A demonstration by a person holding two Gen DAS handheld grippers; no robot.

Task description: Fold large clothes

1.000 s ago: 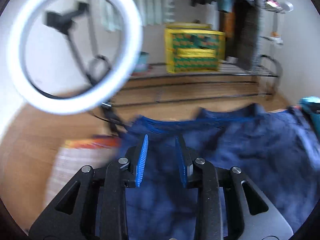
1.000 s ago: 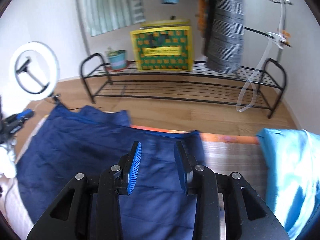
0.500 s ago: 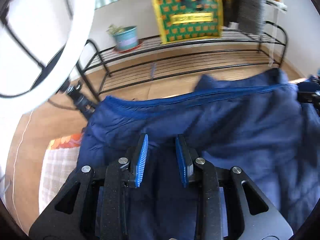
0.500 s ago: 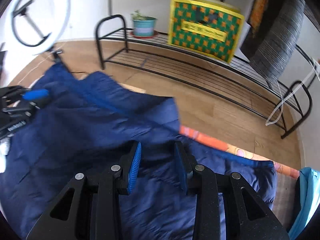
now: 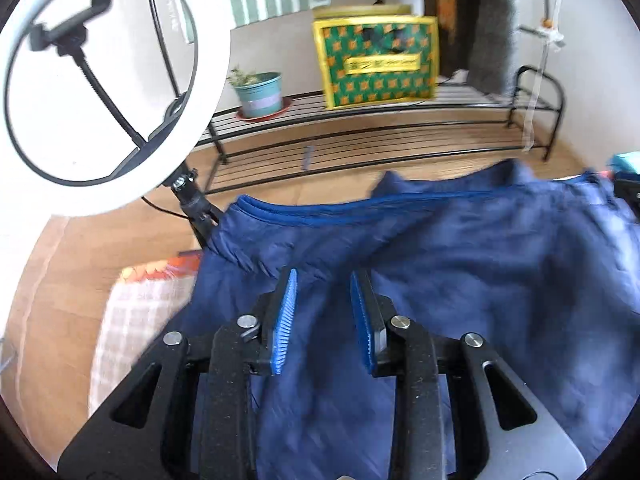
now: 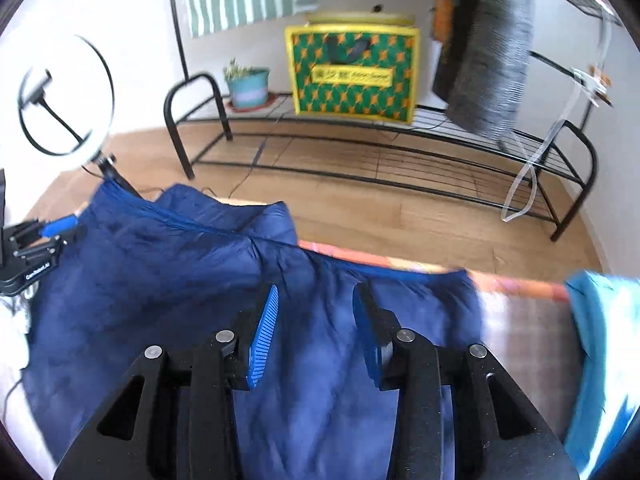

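Item: navy quilted jacket (image 6: 168,280), large, spread flat across a checked cloth (image 6: 524,332) with an orange patterned border; its collar edge faces the wooden floor and the black wire rack (image 6: 400,156).

Left gripper (image 5: 324,280): poised above the jacket's left part, fingers (image 5: 285,316) narrowly apart, nothing between them; whether the tips touch the fabric cannot be told.

Right gripper (image 6: 316,296): over the jacket's right part near its far hem, jaws opening, fingers (image 6: 264,328) bare, no fabric pinched.

Adjacent: turquoise garment (image 6: 600,340) lying just beside the jacket's right edge; ring light (image 5: 100,80) on a stand close to the jacket's left corner; plant pot (image 6: 248,86) and yellow-green box (image 6: 352,76) on the rack, well apart.

Risks, as judged:
- slippery padded fabric may slide from a shallow pinch, so the fold falls askew;
- narrow left opening may catch one layer only, leaving the lower layer behind;
- a lifted left corner may snag the light's stand;
- the turquoise garment may be dragged into the fold.
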